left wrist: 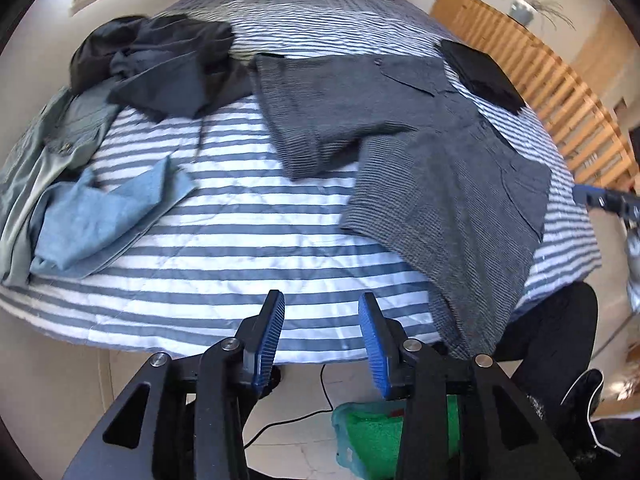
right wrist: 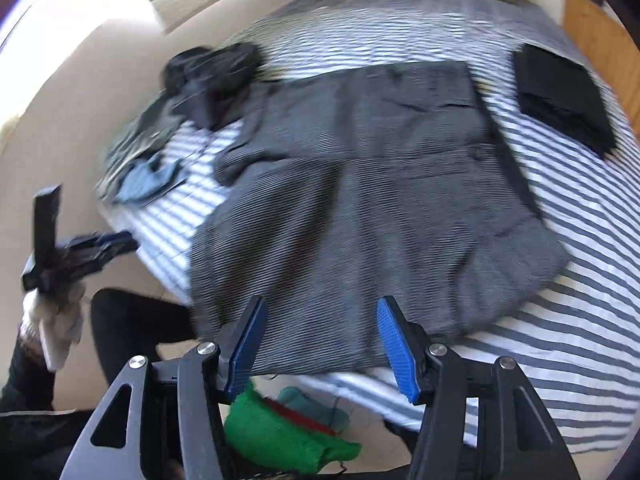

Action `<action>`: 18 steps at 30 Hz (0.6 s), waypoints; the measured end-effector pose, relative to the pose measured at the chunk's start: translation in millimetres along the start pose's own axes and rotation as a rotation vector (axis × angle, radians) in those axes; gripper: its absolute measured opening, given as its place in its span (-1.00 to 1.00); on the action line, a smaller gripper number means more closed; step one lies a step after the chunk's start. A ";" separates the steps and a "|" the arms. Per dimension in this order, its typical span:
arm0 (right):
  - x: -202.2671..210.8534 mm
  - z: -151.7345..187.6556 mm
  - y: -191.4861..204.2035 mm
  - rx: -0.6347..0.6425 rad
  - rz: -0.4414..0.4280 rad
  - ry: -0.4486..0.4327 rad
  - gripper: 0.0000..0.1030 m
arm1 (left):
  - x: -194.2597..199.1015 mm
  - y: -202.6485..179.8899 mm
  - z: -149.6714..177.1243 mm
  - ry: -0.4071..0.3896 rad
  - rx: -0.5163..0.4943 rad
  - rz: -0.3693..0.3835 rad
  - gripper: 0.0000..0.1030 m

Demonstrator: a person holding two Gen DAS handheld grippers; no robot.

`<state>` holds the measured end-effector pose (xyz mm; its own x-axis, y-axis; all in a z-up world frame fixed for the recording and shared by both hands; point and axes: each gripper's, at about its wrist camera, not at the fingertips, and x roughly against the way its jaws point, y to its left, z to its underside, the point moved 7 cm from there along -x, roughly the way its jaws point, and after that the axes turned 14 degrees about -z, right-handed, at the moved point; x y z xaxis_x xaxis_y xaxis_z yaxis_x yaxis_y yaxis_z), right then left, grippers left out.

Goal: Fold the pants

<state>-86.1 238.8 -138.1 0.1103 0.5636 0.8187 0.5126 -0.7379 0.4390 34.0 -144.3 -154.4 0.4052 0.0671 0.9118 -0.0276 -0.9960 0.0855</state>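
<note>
Grey pants (right wrist: 360,200) lie spread at the bed's (left wrist: 224,264) near edge. Left gripper (left wrist: 322,340) and right gripper (right wrist: 320,350): jaws parted, empty.

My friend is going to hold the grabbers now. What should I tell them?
Left gripper: fingers open, holding nothing.
Right gripper: fingers open, holding nothing.
The grey pants lie spread on the striped bed, one end hanging over the near edge.
One black folded piece sits at the far right of the bed. A pile of unfolded clothes waits at the far left.
Left to do: grab the grey pants, fold them, then likely the pile.
</note>
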 end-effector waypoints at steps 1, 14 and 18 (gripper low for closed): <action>7.4 -0.7 -22.4 -0.040 0.042 -0.028 0.03 | 3.0 -17.3 -1.7 -0.015 -0.046 0.000 -0.19; 2.5 13.1 -176.4 -0.427 0.098 -0.081 0.03 | 4.8 -194.0 23.7 -0.040 -0.568 0.052 -0.19; -9.7 10.0 -187.0 -0.514 -0.010 -0.101 0.03 | -9.9 -215.1 43.9 -0.017 -0.646 0.043 -0.12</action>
<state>-174.6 375.1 -231.8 0.2021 0.5857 0.7849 0.0323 -0.8050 0.5924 76.1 66.7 -199.4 0.4055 0.0218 0.9138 -0.5864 -0.7607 0.2784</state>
